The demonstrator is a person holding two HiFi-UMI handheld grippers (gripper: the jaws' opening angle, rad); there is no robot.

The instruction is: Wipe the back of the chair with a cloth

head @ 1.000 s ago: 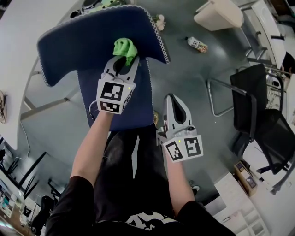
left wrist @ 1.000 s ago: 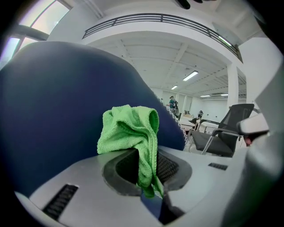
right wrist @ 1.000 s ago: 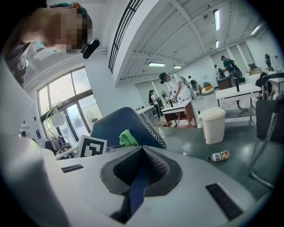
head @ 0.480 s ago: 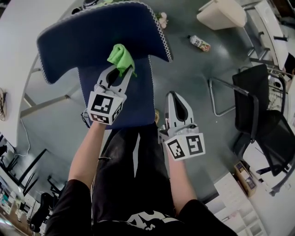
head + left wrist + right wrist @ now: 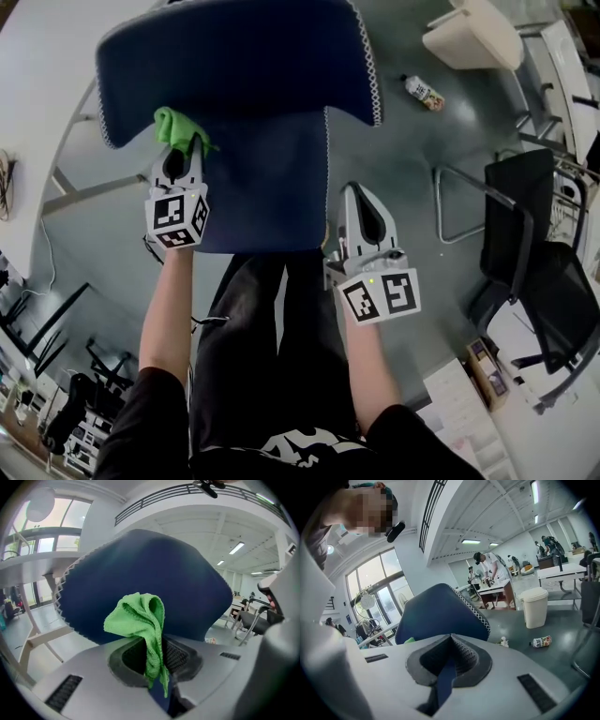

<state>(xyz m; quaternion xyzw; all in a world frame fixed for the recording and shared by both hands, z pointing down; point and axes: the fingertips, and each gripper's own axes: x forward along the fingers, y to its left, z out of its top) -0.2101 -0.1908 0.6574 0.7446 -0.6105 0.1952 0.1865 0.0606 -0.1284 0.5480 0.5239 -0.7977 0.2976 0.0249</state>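
- Left gripper (image 5: 184, 155) is clamped on the green cloth (image 5: 176, 126). A bunched wad stands proud of the jaw tips and a tail hangs down between them. That wad looks meant to be the only part that meets the upholstery, keeping the hard jaws off.
- Cloth sits at the lower left of the blue chair back (image 5: 239, 56), near its stitched edge. From here it seems pressed against the fabric, though I can't swear to contact.
- Working at this side edge suggests the wiping runs across the panel, and most of the back lies to the cloth's right.
- Right gripper (image 5: 361, 200) has its jaws together on nothing. It hangs low beside the chair seat (image 5: 267, 197), well apart from the cloth, probably parked so it doesn't get in the way of the wiping arm.
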